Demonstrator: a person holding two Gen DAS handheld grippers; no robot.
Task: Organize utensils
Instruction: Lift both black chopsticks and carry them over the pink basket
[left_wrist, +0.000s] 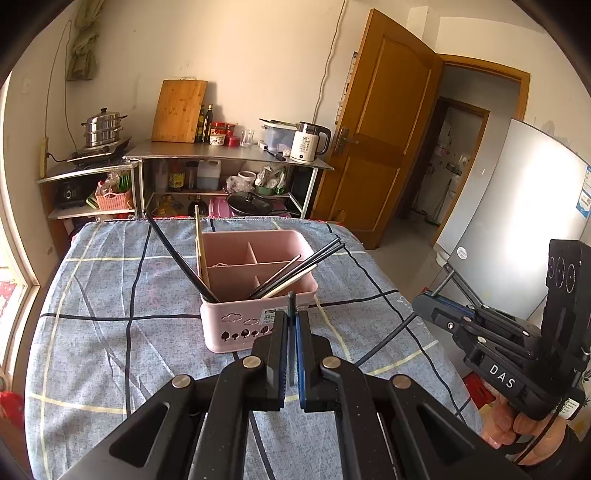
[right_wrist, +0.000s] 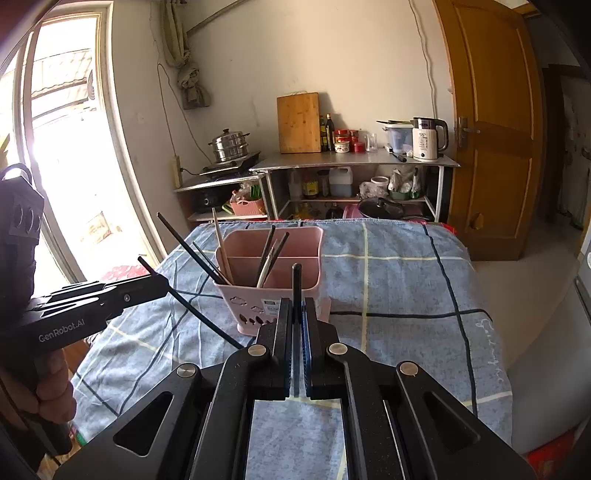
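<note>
Clamped between the closed jaws of the left gripper (left_wrist: 291, 325) is one black chopstick (left_wrist: 291, 306), its tip poking up just short of the pink caddy (left_wrist: 236, 328). The right gripper (right_wrist: 297, 314) likewise pinches a second black chopstick (right_wrist: 296, 280) upright in front of the same caddy (right_wrist: 258, 314), which stands on the blue checked tablecloth (left_wrist: 110, 295) near the table's far edge.

Both sticks are gripped near one end with a long part hanging free, so either could pivot in the pads if it knocks the rim on the way in. Several chopsticks (left_wrist: 295, 273) already lean across the near compartments; a careless entry may catch them, lever them out, or nudge the light caddy toward the edge. The two grippers sit close together, so they may collide if both move in at once.

Only the right wrist view shows the left gripper from the side (right_wrist: 110, 295), with its stick running down to the cloth; that length is hidden in the left wrist view. Only the left wrist view shows the caddy's dividers from above.
</note>
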